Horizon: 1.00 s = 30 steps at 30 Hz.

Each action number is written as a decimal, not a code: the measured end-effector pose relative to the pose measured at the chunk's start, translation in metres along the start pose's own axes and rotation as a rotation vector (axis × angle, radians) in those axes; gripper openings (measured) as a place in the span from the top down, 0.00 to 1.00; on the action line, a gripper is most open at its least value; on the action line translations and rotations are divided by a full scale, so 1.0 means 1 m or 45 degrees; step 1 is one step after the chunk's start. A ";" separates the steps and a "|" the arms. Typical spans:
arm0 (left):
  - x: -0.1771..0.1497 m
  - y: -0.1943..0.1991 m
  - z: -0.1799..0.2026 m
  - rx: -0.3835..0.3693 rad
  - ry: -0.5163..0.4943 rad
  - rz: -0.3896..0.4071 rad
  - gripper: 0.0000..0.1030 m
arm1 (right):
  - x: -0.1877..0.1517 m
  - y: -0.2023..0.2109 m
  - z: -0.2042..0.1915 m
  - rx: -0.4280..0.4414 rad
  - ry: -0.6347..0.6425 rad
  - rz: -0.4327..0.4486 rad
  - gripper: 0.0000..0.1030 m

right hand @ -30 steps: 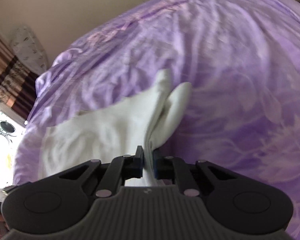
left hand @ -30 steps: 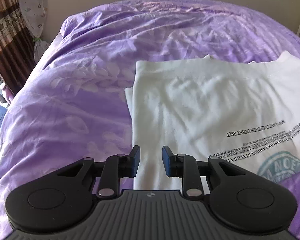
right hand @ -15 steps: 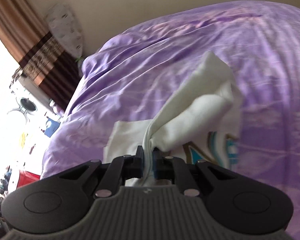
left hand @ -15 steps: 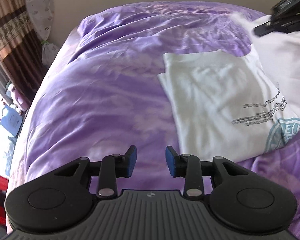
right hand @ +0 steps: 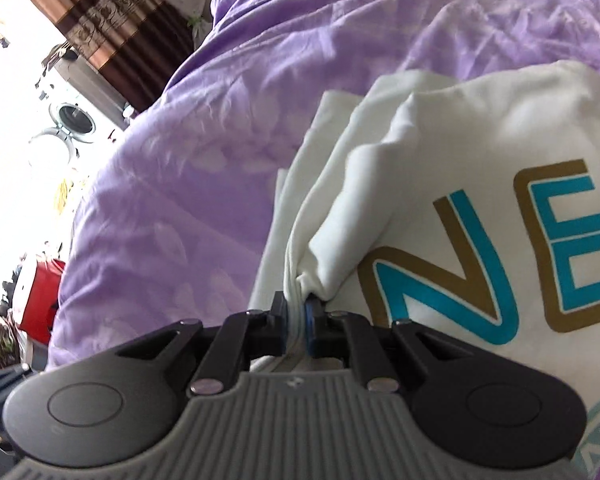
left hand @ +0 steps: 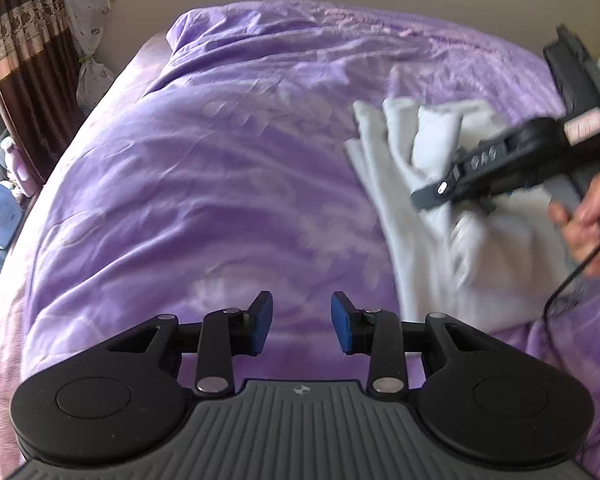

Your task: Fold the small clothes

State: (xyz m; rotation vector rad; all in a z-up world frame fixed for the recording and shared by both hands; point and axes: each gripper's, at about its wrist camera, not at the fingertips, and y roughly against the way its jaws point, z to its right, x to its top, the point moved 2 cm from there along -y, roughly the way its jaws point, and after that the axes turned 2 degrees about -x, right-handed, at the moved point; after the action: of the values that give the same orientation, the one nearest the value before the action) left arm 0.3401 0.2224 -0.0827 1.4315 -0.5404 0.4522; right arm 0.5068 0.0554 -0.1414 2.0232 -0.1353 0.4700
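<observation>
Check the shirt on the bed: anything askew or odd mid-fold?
Somewhat. The white T-shirt is bunched where the right gripper pinches it, with its edges fanned out unevenly rather than aligned. The left gripper is open over bare purple bedspread, holding nothing. No damage shows.

Bed (left hand: 220, 184): carries the shirt on its right part, seen from the left wrist.
Shirt (right hand: 480, 168): lies on the bed, its layers folded one over another.
Right tongs (right hand: 297, 312): over the shirt, pinching a bunched fold at its near left edge.
Left tongs (left hand: 301, 322): above bare bed, left of the shirt and apart from it.
Curtain (left hand: 16, 60): beyond the bed's far left corner.
</observation>
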 end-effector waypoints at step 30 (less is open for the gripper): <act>0.139 -0.162 0.066 -0.266 -0.044 0.143 0.41 | 0.034 0.067 0.145 -0.096 0.219 0.276 0.70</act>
State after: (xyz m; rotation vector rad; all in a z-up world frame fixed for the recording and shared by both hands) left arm 0.5422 0.1379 -0.1252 1.2148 -0.6790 0.4471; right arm 0.5577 -0.0994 -0.1323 1.8931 -0.2646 0.7618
